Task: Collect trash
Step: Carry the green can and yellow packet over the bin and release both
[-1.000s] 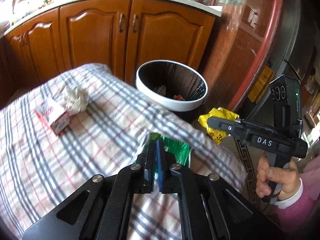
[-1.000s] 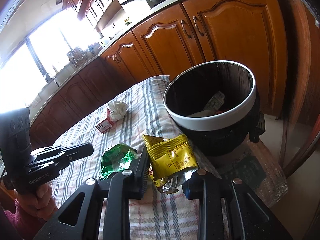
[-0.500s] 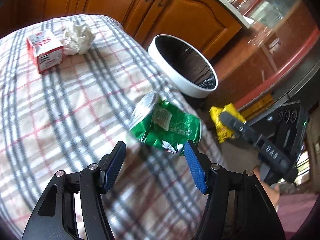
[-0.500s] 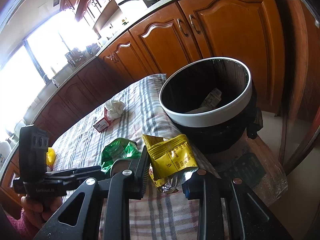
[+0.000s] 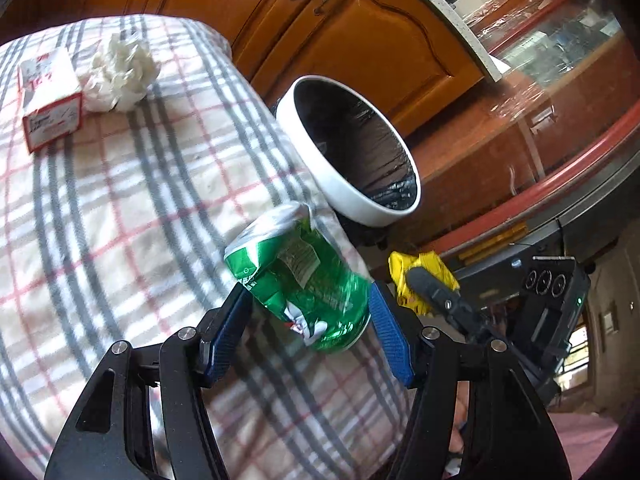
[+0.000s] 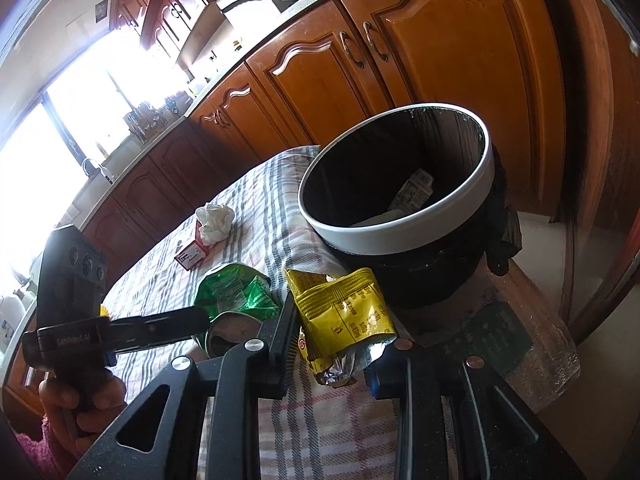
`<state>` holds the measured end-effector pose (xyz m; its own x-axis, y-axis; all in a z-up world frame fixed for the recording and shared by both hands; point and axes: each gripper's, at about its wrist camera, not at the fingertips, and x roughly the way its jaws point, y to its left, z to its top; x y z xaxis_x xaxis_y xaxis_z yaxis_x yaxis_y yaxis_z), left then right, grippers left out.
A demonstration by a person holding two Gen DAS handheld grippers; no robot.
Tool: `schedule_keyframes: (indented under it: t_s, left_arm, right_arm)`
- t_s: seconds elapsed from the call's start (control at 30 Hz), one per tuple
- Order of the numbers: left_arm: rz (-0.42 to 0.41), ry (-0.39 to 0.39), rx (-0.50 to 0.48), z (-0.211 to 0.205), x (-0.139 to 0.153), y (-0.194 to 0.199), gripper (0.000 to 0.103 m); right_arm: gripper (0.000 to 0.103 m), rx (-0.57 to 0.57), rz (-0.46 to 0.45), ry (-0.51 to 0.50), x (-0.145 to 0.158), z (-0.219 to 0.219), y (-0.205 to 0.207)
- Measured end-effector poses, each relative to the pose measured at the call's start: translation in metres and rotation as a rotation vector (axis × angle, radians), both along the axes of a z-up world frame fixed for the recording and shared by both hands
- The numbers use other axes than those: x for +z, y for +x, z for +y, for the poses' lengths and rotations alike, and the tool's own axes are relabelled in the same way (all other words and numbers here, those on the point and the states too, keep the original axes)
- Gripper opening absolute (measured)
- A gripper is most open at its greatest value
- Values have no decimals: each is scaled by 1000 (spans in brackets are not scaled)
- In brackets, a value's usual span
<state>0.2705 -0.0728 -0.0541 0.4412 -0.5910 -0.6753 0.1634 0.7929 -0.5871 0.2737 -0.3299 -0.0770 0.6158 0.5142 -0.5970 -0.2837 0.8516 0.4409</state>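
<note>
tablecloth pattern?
Cream tablecloth with a grey and red plaid check; clearest in the left wrist view.

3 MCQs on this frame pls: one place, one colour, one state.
1. Where is the tissue?
A. in the bin
B. beside the carton
C. in the right claw

2. What colour is the can?
A. green
B. red
C. blue

3. What does the right claw hold?
A. nothing
B. the can
C. the yellow packet

Key: 1 B, the tissue lies on the cloth against the carton, outside the bin. 2 A, its crushed body is green. 3 C, its pads press on the yellow packet; the can sits between the left claw pads.
</note>
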Motion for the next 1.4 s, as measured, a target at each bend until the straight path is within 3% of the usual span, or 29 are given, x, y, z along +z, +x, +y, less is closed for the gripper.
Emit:
schedule_keyframes:
  t_s: [0.03, 0.07, 0.13, 0.33, 0.8, 1.1, 1.4]
  left_arm:
    - [-4, 1, -6, -2, 0, 3, 34]
    - [-2, 16, -21, -5, 0, 6, 21]
    - [-12, 25, -47, -11, 0, 12, 18]
    - [-115, 138, -104, -30, 17, 8, 16]
    - [-209, 185, -115, -34, 46, 15, 16]
    - [-270, 226, -114, -48, 65, 42, 16]
    - [-271, 274, -116, -70, 67, 89, 16]
  right_arm:
    - [27, -1, 2, 1, 0, -1, 0]
    - [27, -2, 3, 2, 0, -2, 0]
    - [27, -5, 2, 2, 0, -4, 0]
    - [27, -22, -2, 1, 1, -11, -1]
    - [27, -50, -41, -10, 19, -16, 5]
    - [27, -61, -87, -37, 37, -17, 29]
    - [27, -70, -79, -61, 41, -22, 77]
